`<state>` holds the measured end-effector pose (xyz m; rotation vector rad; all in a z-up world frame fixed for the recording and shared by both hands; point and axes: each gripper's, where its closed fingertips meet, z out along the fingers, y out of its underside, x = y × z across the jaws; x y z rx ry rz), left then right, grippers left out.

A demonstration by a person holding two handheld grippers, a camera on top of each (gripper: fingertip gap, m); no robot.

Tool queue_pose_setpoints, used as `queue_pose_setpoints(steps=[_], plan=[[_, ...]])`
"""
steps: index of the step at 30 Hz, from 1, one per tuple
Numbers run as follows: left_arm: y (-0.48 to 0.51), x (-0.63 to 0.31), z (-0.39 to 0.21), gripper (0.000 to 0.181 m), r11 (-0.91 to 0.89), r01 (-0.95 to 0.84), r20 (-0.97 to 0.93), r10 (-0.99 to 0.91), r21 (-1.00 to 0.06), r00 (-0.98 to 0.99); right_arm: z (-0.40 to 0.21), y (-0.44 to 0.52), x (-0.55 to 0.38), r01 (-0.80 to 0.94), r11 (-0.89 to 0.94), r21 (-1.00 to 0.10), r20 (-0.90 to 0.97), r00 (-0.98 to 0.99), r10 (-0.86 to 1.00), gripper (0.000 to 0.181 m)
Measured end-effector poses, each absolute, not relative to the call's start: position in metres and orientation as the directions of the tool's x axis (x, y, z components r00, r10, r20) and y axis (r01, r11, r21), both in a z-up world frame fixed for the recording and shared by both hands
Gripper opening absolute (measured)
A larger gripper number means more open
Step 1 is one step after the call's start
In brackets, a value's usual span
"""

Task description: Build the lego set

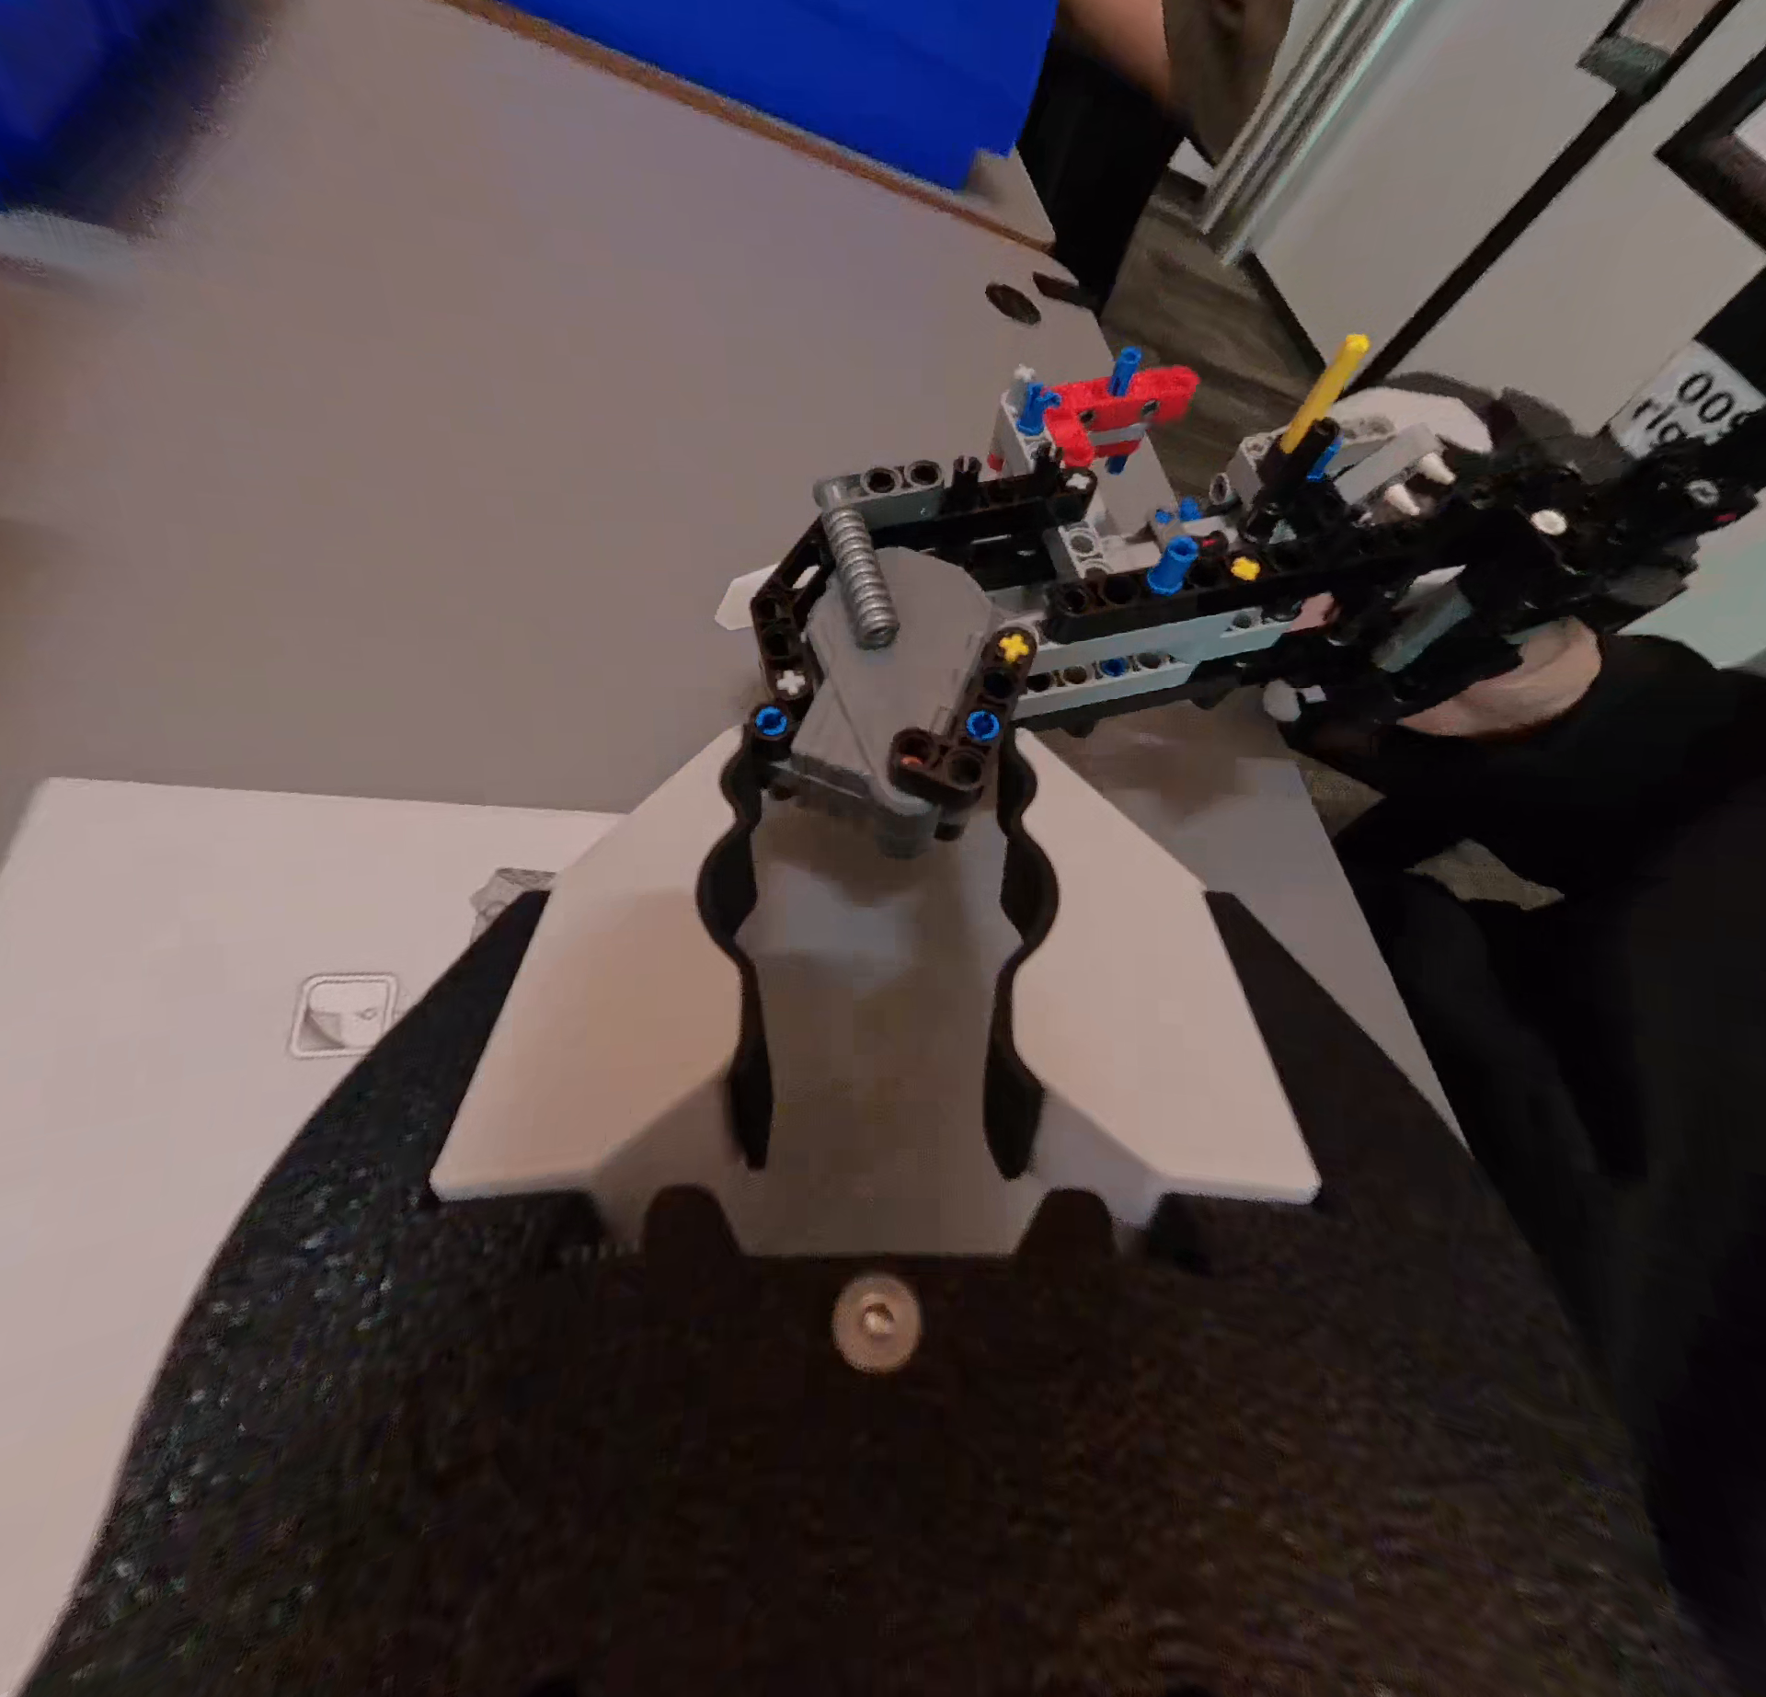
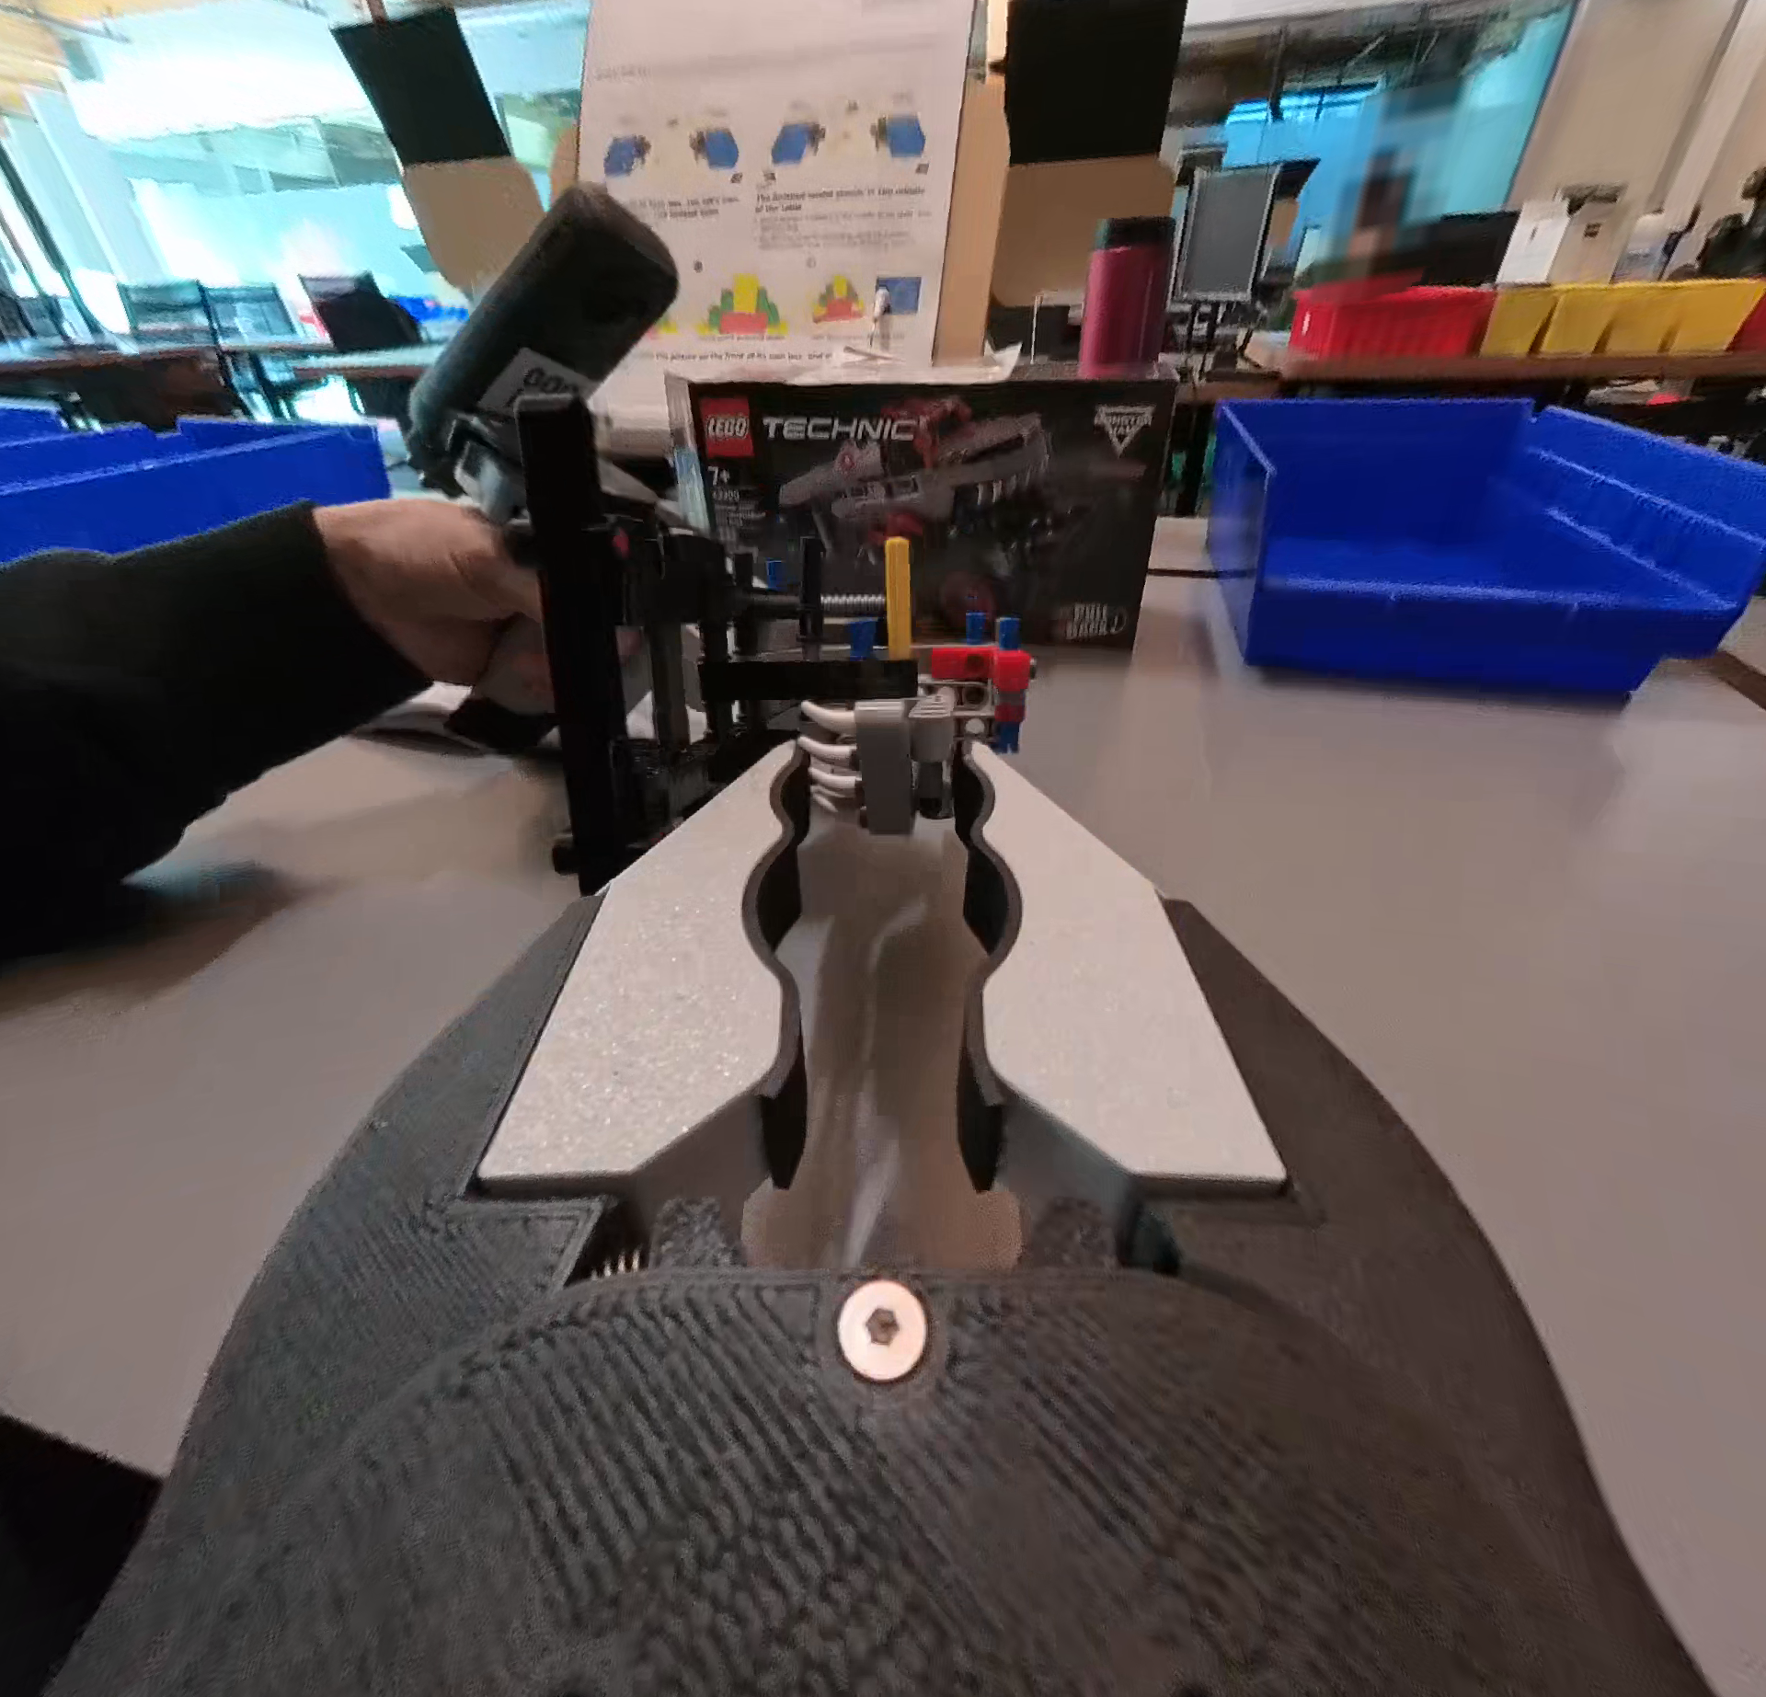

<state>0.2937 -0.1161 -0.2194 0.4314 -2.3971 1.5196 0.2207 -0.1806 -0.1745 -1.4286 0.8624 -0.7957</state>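
Observation:
A partly built lego model (image 1: 1051, 543) of black beams, grey blocks, blue pins, a red piece (image 1: 1113, 414), a yellow axle (image 1: 1324, 394) and a grey spring (image 1: 860, 571) is held just above the grey table (image 1: 478, 457). My left gripper (image 1: 874, 772) is shut on the model's grey block end. My right gripper (image 2: 879, 781) is shut on the other end of the model (image 2: 812, 676), on a grey piece with white teeth. The right gripper also shows in the left wrist view (image 1: 1577, 523). The left gripper, in a hand, shows in the right wrist view (image 2: 535, 361).
A white booklet (image 1: 191, 934) lies near the left gripper. Blue bins (image 2: 1472, 543) (image 1: 764, 27) stand on the table. The lego box (image 2: 917, 495) stands behind the model, with an instruction sheet (image 2: 784, 141) and a pink bottle (image 2: 1128, 299) beyond. A person's arm (image 1: 1099, 7) shows at the far edge.

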Motion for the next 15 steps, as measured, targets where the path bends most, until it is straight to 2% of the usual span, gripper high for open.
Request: queue_pose_setpoints(steps=[2, 4, 6, 12, 15], plan=[[-0.119, 0.295, -0.228, 0.047, 0.422, -0.377, 0.372, -0.099, -0.824, -0.923, -0.189, -0.183, 0.221, -0.128, -0.054, -0.990, -0.015, 0.482, -0.876, 0.028], [-0.118, 0.297, -0.235, 0.046, 0.457, -0.313, 0.299, -0.105, -0.832, -0.948, -0.218, -0.184, 0.217, -0.288, -0.108, -0.951, -0.053, 0.500, -0.865, 0.029], [-0.115, 0.296, -0.247, 0.046, 0.530, -0.230, 0.214, -0.094, -0.816, -0.972, -0.235, -0.179, 0.212, -0.368, -0.135, -0.920, -0.093, 0.538, -0.838, 0.031], [-0.110, 0.298, -0.262, 0.049, 0.619, -0.081, 0.030, -0.093, -0.781, -0.995, -0.255, -0.176, 0.211, -0.423, -0.201, -0.884, -0.079, 0.557, -0.827, 0.032], [-0.108, 0.300, -0.260, 0.048, 0.624, -0.096, 0.025, -0.122, -0.776, -0.992, -0.254, -0.174, 0.201, -0.487, -0.176, -0.856, -0.185, 0.605, -0.774, 0.034]])
